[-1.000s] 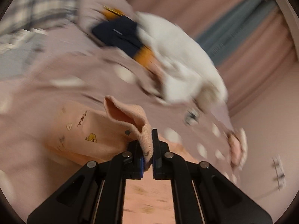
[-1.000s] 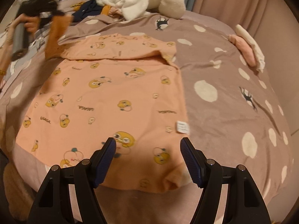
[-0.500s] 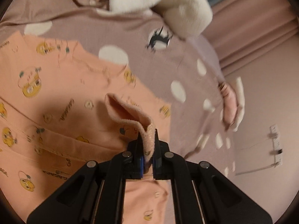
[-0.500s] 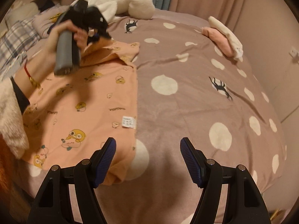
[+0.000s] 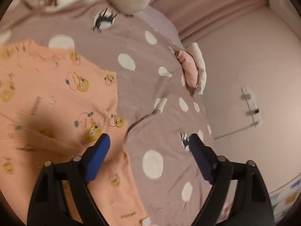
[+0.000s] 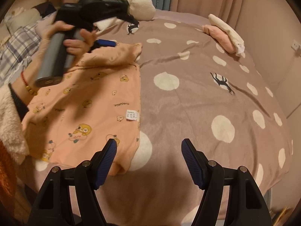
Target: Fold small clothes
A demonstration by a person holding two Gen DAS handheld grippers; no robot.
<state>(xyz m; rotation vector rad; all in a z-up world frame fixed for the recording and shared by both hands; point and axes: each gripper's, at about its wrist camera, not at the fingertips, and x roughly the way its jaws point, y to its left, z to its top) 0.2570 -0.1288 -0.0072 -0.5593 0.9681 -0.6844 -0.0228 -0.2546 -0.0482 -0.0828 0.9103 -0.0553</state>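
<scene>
Garment — a peach printed top (image 6: 84, 101) — lies flat on the spotted bedspread (image 6: 197, 98), on the side of the white care label (image 6: 132, 115) away from the bare blanket. The label sits right at the garment's straight folded edge, so that edge reads as a fold line already made. Beyond the label, at the far end, a sleeve or corner flap (image 6: 120, 54) lies doubled over the body of the top, bunched and not yet smoothed.

Left hand-held gripper (image 5: 148, 150): jaws have just been opening, now wide apart with nothing between the pads; the cloth it carried lies on the garment. Seen from the right wrist, it hangs just above that flap past the label, gripped by the person's hand (image 6: 71, 37) — judged as a release after laying the flap across, so the fold stays put.

Right hand-held gripper (image 6: 148, 162): jaws spread, empty, poised near the bottom hem on the near side of the label, one pad over peach cloth, the other over bedspread. Likely staged there for the next fold from the hem.

Folded pink and cream pieces (image 6: 225, 35) rest well beyond the label near the bedspread's far edge — probably the finished pile. White plush pillow (image 6: 139, 5) sits at the head of the bed.
</scene>
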